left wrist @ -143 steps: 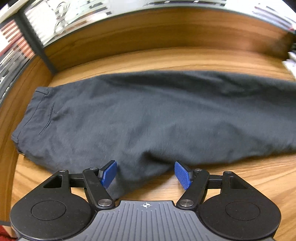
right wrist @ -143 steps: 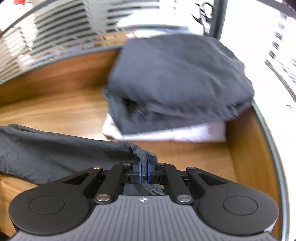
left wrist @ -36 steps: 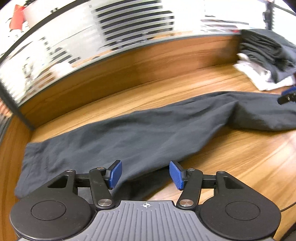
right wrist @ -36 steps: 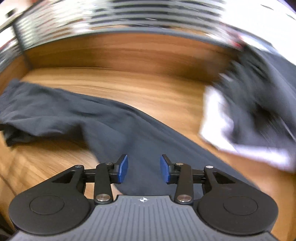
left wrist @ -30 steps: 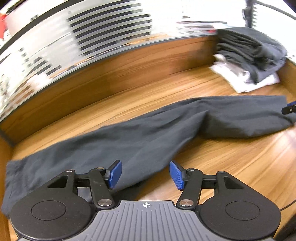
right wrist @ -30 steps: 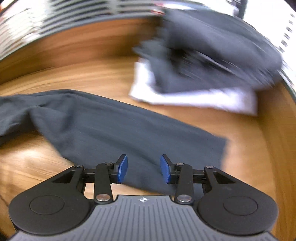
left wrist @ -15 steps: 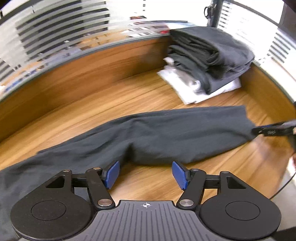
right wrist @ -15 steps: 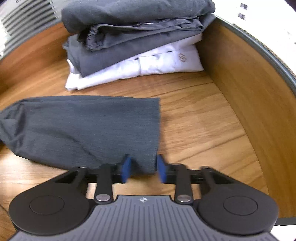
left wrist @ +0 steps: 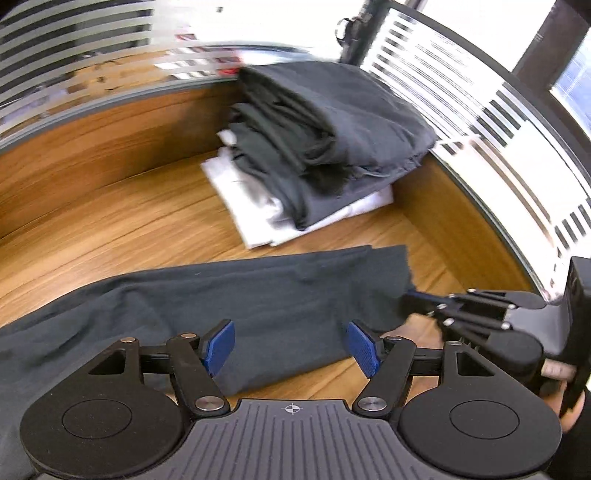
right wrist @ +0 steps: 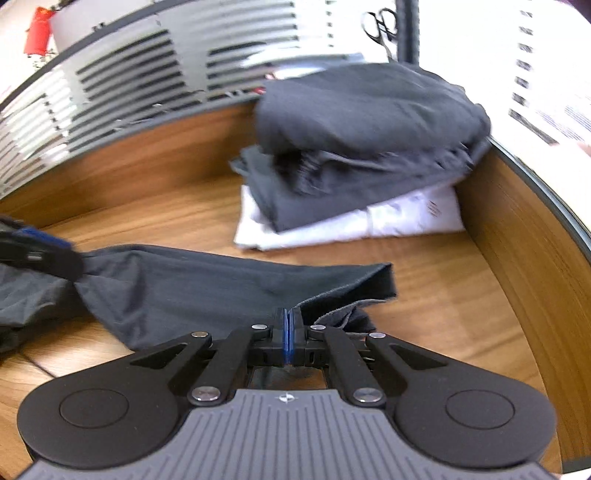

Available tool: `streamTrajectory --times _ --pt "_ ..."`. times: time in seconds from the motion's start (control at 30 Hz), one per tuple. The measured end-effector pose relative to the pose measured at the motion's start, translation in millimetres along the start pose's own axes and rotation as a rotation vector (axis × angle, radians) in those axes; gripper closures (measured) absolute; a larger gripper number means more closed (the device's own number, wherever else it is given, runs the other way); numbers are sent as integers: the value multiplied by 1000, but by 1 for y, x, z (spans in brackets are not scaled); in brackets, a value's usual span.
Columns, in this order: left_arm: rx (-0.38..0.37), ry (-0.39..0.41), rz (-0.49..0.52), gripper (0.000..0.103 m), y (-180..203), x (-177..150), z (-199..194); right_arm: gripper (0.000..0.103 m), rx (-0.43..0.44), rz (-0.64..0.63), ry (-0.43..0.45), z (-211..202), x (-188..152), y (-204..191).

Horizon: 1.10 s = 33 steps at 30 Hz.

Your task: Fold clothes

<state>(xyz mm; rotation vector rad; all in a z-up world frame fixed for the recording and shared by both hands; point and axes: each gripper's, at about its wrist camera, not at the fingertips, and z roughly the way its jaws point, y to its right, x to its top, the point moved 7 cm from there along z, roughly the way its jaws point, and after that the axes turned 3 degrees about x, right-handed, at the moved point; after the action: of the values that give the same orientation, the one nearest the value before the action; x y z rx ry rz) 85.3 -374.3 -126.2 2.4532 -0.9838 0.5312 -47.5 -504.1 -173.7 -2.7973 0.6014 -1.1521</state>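
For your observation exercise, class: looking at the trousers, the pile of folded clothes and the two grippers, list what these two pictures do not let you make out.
- Trousers: the waist end runs off the left edge of the left wrist view.
- Right gripper: its shut pads cover the pinched hem.
- Pile of folded clothes: blurred in the right wrist view, so the number of garments is unclear.
- Left gripper: jaws opening over the cloth; the table under it is hidden by the gripper body.

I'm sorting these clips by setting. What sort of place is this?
Probably an office: a wooden desk walled by striped frosted-glass partitions, with scissors hanging behind a stack of folded clothes.
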Motion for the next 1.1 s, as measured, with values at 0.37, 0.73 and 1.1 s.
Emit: streamTrajectory --times 0.37,0.73,1.1 --pt "-151 -97 -43 32 30 23 42 102 71 -78 3 7 -8 -60" --pt "-115 -190 -14 44 43 11 84 102 117 -115 -23 11 -24 -88" --pt "-76 -60 -92 99 -1 10 37 100 192 -128 -53 -12 -21 -96"
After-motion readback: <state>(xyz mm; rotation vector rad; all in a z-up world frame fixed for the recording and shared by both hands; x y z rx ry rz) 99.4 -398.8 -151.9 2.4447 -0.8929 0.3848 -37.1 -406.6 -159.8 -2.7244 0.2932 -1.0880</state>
